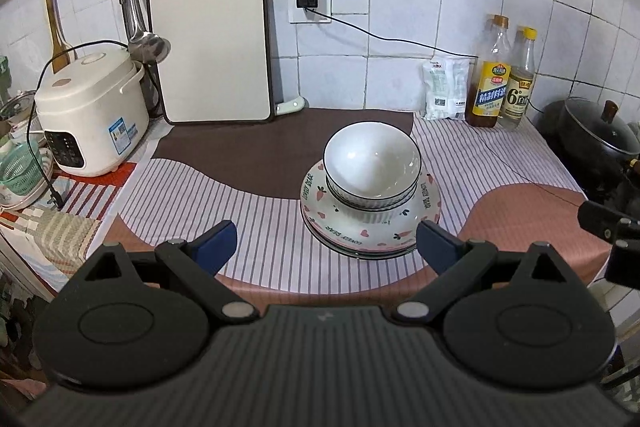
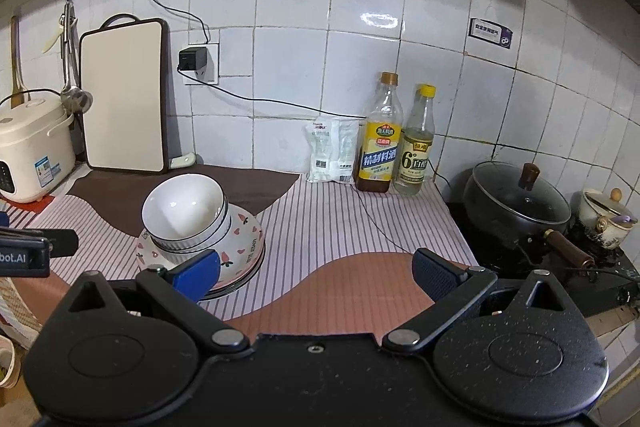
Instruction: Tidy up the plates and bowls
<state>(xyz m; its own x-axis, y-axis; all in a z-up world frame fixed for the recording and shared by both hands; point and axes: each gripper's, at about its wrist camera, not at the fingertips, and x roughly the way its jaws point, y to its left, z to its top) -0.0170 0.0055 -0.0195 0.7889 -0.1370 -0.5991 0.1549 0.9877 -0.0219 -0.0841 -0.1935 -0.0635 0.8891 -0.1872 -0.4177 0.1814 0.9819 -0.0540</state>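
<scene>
Both grippers, left gripper (image 1: pixel 326 245) and right gripper (image 2: pixel 316 273), hang wide open and empty for me, clear of the bowls (image 1: pixel 372 163) nested on the stacked plates (image 1: pixel 370 231) mid-counter (image 1: pixel 180 195), which I judge neatly consolidated.

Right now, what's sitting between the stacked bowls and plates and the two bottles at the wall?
Nothing stands there: only bare striped mat between the stack and the bottles, crossed by a thin black cable. The right wrist view shows it best.
</scene>
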